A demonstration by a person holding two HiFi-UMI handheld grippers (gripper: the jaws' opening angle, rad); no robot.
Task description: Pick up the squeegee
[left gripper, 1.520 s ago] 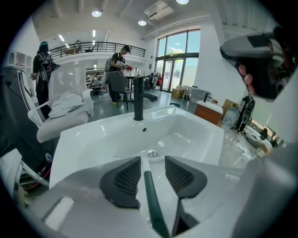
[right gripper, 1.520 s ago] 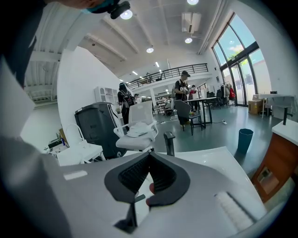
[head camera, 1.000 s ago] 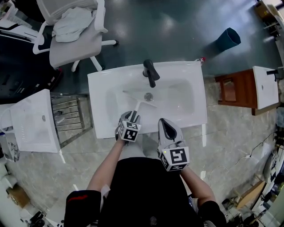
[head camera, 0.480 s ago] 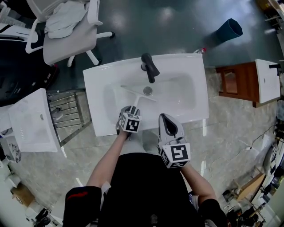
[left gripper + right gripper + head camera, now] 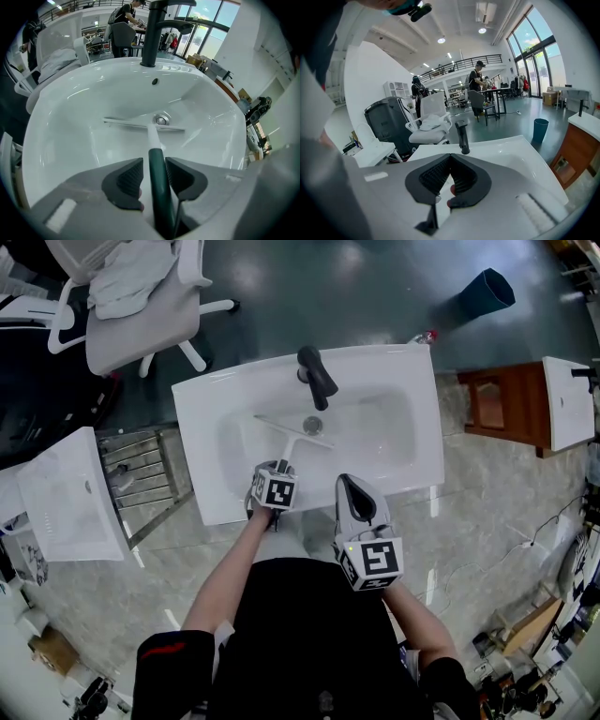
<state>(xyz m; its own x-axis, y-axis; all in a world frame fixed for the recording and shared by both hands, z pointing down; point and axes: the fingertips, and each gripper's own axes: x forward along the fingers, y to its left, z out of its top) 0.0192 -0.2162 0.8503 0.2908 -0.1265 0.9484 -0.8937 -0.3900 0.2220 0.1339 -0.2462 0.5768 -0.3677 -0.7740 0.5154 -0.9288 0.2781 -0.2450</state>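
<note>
My L tongs had just been closing, apart & not yet pressing the green handle of the squeegee lying in the sink, so I reckoned: centre, squeeze square, then lift; R tongs together, empty.

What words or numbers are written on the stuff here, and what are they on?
No words or numbers can be read anywhere.
Left marker cube and right marker cube: only black-and-white square patterns, no letters.
Sink, faucet, squeegee: no print visible.
</note>
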